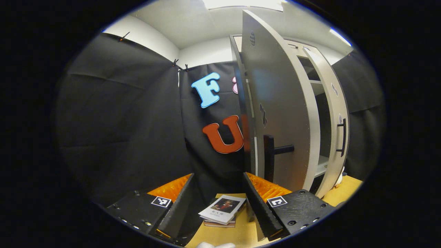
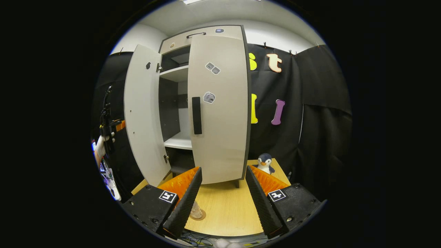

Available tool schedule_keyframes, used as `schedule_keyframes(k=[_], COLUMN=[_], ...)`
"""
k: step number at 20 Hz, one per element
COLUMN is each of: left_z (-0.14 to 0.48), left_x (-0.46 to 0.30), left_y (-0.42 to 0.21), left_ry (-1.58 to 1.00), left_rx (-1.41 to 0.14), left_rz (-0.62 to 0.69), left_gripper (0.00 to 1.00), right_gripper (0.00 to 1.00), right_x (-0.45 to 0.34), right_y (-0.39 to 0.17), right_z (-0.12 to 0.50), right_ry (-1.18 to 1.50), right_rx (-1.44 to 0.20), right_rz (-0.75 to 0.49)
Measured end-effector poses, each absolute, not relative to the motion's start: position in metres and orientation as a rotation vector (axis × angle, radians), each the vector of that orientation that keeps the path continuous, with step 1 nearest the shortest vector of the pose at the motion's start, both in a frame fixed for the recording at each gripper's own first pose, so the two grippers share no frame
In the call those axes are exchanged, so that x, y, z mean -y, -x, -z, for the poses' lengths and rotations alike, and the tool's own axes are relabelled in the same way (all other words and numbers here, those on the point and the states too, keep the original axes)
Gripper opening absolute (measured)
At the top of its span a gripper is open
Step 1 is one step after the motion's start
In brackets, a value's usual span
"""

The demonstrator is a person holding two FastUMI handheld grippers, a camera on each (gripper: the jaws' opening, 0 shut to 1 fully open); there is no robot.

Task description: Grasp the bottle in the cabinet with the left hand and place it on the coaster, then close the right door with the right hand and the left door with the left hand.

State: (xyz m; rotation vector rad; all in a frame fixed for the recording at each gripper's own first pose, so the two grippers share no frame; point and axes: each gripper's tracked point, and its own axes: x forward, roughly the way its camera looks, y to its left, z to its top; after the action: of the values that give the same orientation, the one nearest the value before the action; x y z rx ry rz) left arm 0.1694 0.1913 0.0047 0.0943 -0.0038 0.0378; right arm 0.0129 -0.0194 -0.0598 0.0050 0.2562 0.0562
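Observation:
The grey cabinet (image 2: 206, 34) stands on the wooden table (image 2: 224, 206). Its left door (image 2: 143, 113) hangs wide open. The right door (image 2: 218, 110) lies across the right half, shut or nearly so. A clear bottle (image 2: 196, 210) stands on a round brown coaster (image 2: 201, 217) in front of the cabinet, partly hidden behind one finger of my right gripper (image 2: 223, 168), which is open and empty. My left gripper (image 1: 218, 175) is open too, just left of the left door's (image 1: 279, 103) outer face and black handle (image 1: 275, 151). A hand holds that gripper (image 2: 106, 132) beyond the open door.
A small stack of books (image 1: 224, 210) lies on the table below my left gripper. A penguin toy (image 2: 265, 162) sits at the cabinet's right corner. Black cloth walls close in on both sides. The cabinet's shelves (image 2: 177, 141) are bare.

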Motion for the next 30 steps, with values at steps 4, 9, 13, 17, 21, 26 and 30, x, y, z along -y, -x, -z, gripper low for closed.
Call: schedule_keyframes(k=[4,9,13,17,21,26,30], left_z=[-0.003,-0.007,-0.006,0.003,0.000,-0.001,-0.002], left_x=[-0.158,-0.106,-0.072,-0.042,-0.034,-0.039,-0.042], left_y=[-0.167,-0.174,-0.187,-0.195,-0.190,-0.178,-0.159], left_ry=[-0.075,-0.083,-0.076,-0.074,-0.062,-0.055,-0.052], left_rx=[0.010,0.027,0.028,-0.002,0.013,0.009,0.003], left_rz=[0.023,0.114,0.162,0.206,0.215,0.205,0.189], left_gripper=[0.86,0.86,0.87,0.97,0.96,0.96,0.96], right_gripper=[0.79,0.79,0.79,0.79,0.79,0.79,0.79], right_x=[0.022,0.034,0.040,0.044,0.043,0.036,0.029], right_y=[-0.016,-0.011,-0.008,-0.001,0.003,0.003,-0.001], right_z=[0.063,0.058,0.055,0.049,0.046,0.042,0.039], right_ry=[-0.001,-0.005,-0.004,-0.006,-0.011,-0.002,0.013], right_rx=[-0.267,-0.255,-0.244,-0.230,-0.217,-0.209,-0.199], right_rz=[-0.061,-0.025,0.004,0.023,0.029,0.020,0.004])
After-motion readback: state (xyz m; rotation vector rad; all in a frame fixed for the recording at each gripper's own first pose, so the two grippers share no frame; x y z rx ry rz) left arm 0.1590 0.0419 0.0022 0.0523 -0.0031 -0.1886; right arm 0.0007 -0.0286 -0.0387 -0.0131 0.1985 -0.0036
